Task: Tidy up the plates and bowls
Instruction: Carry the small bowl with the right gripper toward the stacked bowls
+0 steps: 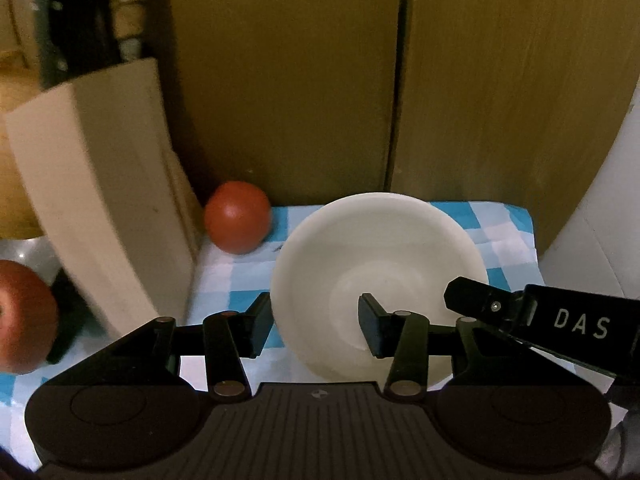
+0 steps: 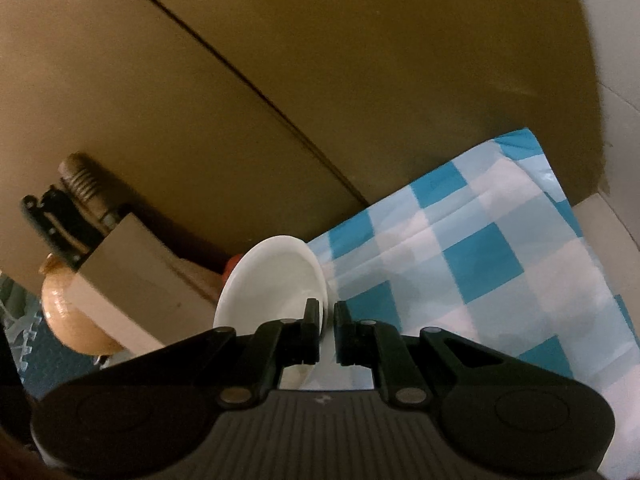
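A white bowl sits on the blue-and-white checked cloth. My left gripper is open, its jaws straddling the bowl's near left rim, one finger outside and one inside. My right gripper is shut on the bowl's right rim; it shows in the left wrist view as a black arm marked DAS. In the right wrist view the bowl appears tilted.
A red tomato lies behind the bowl on the left, against brown cupboard doors. A beige knife block stands to the left. A red apple lies at the far left. A white wall bounds the right.
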`<act>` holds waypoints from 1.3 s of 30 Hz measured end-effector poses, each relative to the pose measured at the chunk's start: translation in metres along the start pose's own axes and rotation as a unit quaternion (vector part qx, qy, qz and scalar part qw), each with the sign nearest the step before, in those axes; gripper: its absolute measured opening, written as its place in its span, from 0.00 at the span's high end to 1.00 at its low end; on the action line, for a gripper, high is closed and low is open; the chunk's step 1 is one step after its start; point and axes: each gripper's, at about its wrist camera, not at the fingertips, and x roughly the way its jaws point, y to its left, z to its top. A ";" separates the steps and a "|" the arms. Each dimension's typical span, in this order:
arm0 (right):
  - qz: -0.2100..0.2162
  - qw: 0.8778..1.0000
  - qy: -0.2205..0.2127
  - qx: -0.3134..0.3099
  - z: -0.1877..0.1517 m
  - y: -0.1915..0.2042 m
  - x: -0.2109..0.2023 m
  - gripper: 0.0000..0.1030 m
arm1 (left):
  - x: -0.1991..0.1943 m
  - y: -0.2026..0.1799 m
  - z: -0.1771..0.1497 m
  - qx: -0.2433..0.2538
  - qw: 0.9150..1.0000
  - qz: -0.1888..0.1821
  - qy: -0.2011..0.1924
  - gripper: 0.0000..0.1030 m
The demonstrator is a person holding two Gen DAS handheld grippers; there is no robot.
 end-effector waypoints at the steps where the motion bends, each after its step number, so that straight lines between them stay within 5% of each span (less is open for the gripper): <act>1: 0.002 1.000 0.000 -0.001 -0.002 0.003 -0.003 0.90 | -0.005 0.002 -0.001 0.000 1.000 0.000 -0.004 0.47; 20: 0.017 0.998 0.005 -0.058 -0.070 0.057 -0.070 0.90 | -0.094 0.047 -0.050 -0.015 0.999 -0.012 -0.051 0.43; 39: 0.019 0.997 0.014 -0.071 -0.116 0.068 -0.101 0.90 | -0.129 0.066 -0.099 -0.033 0.998 -0.023 -0.053 0.41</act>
